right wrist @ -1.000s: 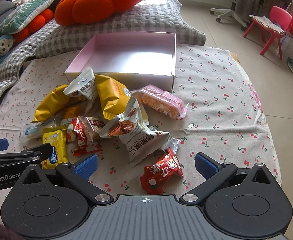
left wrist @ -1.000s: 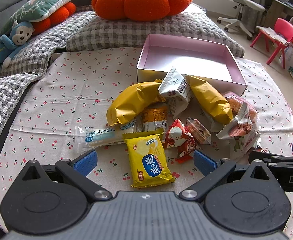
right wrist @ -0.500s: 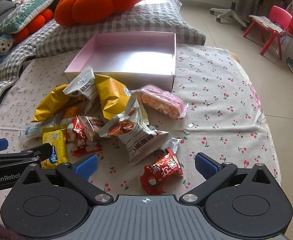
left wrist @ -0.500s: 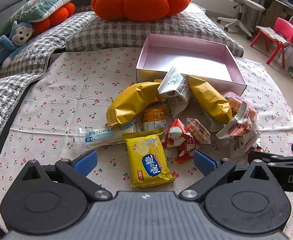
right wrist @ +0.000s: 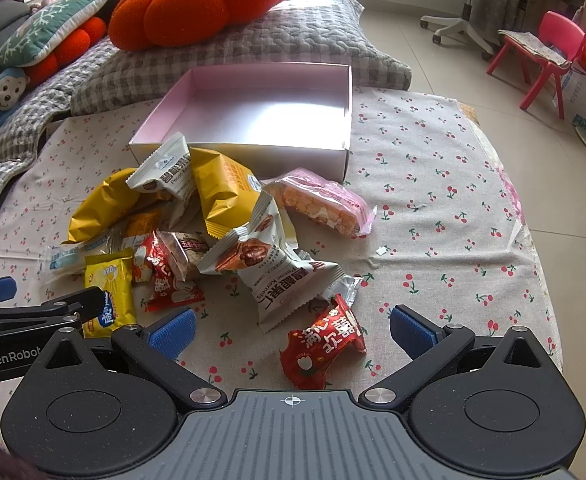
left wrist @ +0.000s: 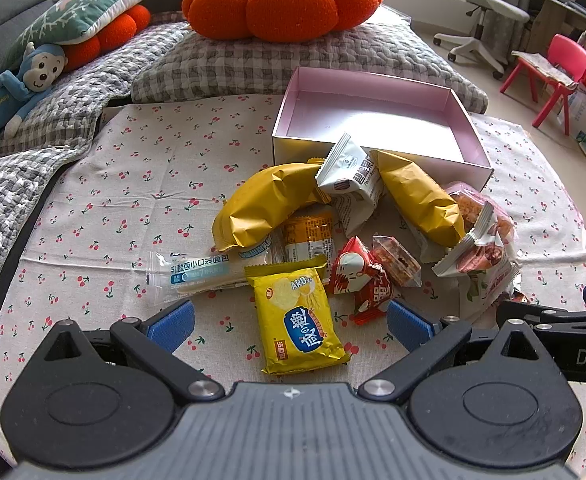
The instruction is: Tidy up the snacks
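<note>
Nothing has moved since the earlier frames: both grippers and every packet lie as they did a second ago. The left gripper [left wrist: 289,324] is spread wide and empty, hovering with its blue pads either side of the yellow cracker packet [left wrist: 299,316], which lies flat on the cherry-print cloth [left wrist: 133,184]; its long axis runs away from the camera, leaning slightly left at the far end, and its print faces up. The right gripper [right wrist: 291,330] is likewise released and empty, over the red candy packet [right wrist: 323,346], which lies crumpled with its long axis running diagonally from near left to far right. Beyond sit a white nut packet [right wrist: 277,264], two gold bags [left wrist: 267,204], a clear bread wrapper [left wrist: 197,274] and a pink rice-cake packet [right wrist: 323,204], piled loosely and overlapping. The pink box [left wrist: 377,124] stands empty behind the pile, its near wall touched by leaning packets. Risks, as judged: slick film may slip from the pads; a pinch taken too low may gather cloth; lifting from the pile may drag neighbours; the two grippers, close together, may collide.
</note>
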Available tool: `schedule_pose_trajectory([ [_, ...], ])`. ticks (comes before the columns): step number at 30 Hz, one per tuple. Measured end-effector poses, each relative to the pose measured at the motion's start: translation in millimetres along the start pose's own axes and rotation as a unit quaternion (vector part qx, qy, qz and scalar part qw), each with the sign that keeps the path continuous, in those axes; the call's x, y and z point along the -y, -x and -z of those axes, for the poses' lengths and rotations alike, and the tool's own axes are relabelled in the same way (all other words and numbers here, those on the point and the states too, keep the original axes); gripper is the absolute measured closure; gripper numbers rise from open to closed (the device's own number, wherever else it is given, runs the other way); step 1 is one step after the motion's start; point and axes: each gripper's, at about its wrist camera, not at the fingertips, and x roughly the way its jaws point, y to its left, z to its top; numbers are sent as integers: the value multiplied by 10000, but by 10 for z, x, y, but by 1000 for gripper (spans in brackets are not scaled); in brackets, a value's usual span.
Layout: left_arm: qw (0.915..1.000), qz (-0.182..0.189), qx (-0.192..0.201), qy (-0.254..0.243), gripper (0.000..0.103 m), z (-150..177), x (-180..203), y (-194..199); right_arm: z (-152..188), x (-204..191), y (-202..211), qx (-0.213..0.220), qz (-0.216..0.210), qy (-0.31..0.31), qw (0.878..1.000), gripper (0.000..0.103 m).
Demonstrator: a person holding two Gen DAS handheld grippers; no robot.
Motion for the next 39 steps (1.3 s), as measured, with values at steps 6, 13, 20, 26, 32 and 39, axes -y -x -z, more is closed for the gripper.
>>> schedule_pose_trajectory([
  [6, 10000, 4, -3, -5, 0, 0, 1, 0, -2, 1, 0, -2, -2, -5, 10000, 0],
  [13, 10000, -1, 3, -5, 0, 0, 1, -2, -5, 1, 1, -1, -2, -4, 10000, 0],
  [20, 10000, -5, 1, -6, 0, -1, -1, 4, 16, 15, 0, 21, 15, -38, 10000, 0],
  [26, 10000, -8, 11, -13, 0, -2, -15, 8, 3, 13, 4, 38, 29, -31, 10000, 0],
  [32, 10000, 47, 48, -33, 0, -52, -81, 15, -47, 5, 32, 148, 55, -9, 9999, 0],
  [39, 9992, 370, 126, -131, 0, -220, -212, -30, -206, 28, 51, 373, -372, 124, 9985, 0],
])
